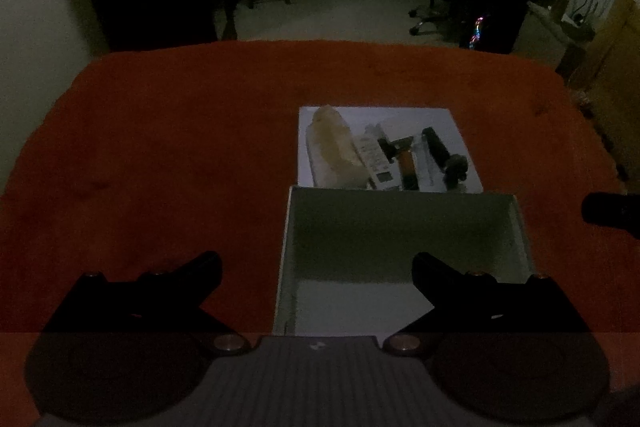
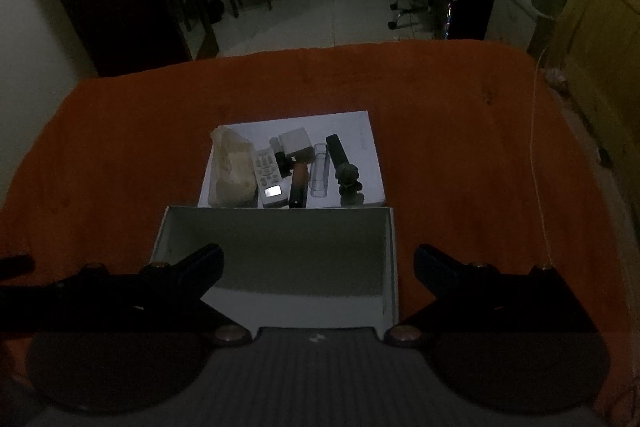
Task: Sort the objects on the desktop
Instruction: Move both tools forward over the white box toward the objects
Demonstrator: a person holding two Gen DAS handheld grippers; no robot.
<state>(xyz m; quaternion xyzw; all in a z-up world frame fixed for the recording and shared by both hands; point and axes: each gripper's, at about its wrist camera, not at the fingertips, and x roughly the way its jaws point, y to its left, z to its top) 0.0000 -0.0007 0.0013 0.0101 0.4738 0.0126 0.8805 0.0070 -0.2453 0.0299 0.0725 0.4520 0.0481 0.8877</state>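
1. The room is dim, so small items are hard to name. A dark lumpy thing (image 2: 347, 179) at the far right of the row cannot be identified, and a dark shape at the right edge of the left wrist view is cut off.
2. Just ahead of both grippers stands an open white box (image 2: 384, 247), nothing visible inside; its near wall is hidden by the tool bodies.
3. Beyond the box, touching its far wall, lies a white sheet (image 2: 360, 131) on the orange tablecloth (image 2: 120, 147). On it, in a row: a pale crumpled bag (image 2: 234, 171), a remote control (image 2: 269, 179), a brown-handled tool (image 2: 298, 183), a clear tube (image 2: 320, 171), a black cylinder (image 2: 336, 151).
4. The left gripper (image 1: 316, 269) is spread wide, grasping nothing, its right finger over the box.
5. The right gripper (image 2: 318, 263) is likewise released and holds nothing, its left finger over the box's left wall.
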